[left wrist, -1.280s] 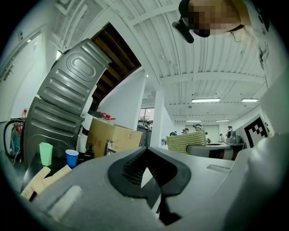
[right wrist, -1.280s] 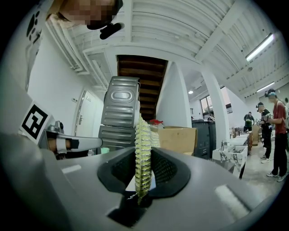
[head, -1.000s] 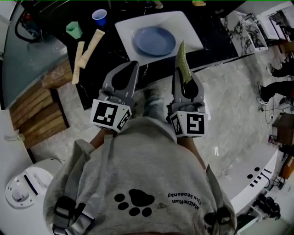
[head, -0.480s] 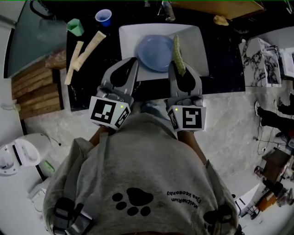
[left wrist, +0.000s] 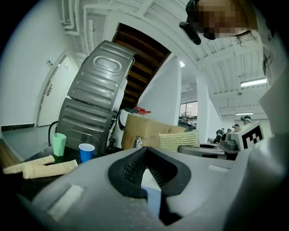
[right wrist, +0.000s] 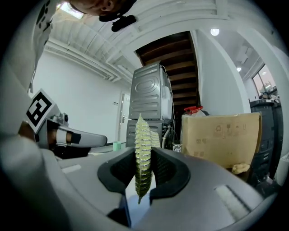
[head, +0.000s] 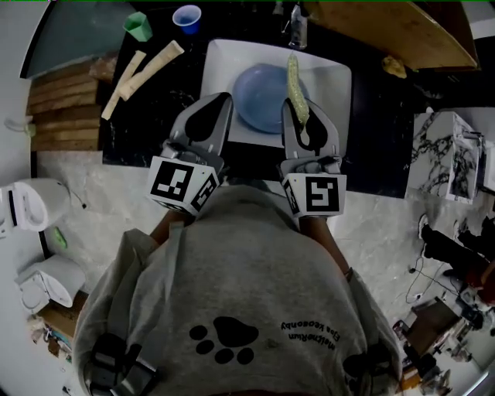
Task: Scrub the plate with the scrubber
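A round blue plate lies in a white rectangular tray on the black counter. My right gripper is shut on a flat yellow-green scrubber held on edge, and the scrubber's far end reaches over the plate's right part. In the right gripper view the scrubber stands upright between the ribbed pads. My left gripper is shut with nothing in it, its tip at the tray's near-left edge beside the plate. In the left gripper view a sliver of blue plate shows below the closed jaws of this gripper.
On the counter's left stand a green cup and a blue cup, with two beige sticks lying nearer. A small bottle stands behind the tray. A wooden board and a yellow lump are at the back right.
Both grippers have come forward from the floor side of the counter to the tray. The scrubber now reaches over the plate. Neither jaw has changed.
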Tool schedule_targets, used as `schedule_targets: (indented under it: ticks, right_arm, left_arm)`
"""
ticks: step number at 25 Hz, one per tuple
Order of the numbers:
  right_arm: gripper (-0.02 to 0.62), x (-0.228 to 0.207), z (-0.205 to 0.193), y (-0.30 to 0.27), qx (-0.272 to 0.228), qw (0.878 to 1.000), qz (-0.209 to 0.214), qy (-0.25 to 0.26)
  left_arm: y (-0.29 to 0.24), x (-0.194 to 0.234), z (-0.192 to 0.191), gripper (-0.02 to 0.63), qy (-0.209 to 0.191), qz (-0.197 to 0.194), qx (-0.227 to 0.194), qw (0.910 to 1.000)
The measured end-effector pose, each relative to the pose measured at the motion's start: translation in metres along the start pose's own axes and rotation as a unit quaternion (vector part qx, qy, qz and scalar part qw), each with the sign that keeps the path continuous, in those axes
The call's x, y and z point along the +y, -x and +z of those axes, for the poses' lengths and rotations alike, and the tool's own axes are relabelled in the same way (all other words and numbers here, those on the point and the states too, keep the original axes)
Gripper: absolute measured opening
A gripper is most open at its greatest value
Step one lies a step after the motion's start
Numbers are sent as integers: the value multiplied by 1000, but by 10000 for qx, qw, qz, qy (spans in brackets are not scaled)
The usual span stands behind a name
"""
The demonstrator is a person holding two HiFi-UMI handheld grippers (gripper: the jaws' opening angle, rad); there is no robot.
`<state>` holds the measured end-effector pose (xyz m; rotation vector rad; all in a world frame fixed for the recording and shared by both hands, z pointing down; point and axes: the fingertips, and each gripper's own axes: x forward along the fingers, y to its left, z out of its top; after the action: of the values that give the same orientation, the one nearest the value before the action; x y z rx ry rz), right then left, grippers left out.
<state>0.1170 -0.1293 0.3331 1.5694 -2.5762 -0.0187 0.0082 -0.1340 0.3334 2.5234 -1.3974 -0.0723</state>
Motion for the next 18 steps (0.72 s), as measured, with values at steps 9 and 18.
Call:
schedule_targets:
  ticks: [9, 18]
  right_arm:
    - [75, -12, -21, -2, 225, 9989, 370, 184]
    - [75, -16, -32, -20, 429, 9988, 208, 67]
  left_arm:
    - [-3, -3, -28, 0, 266, 206, 151, 9993]
    - [-36, 10, -51, 2, 336, -32, 633, 9974]
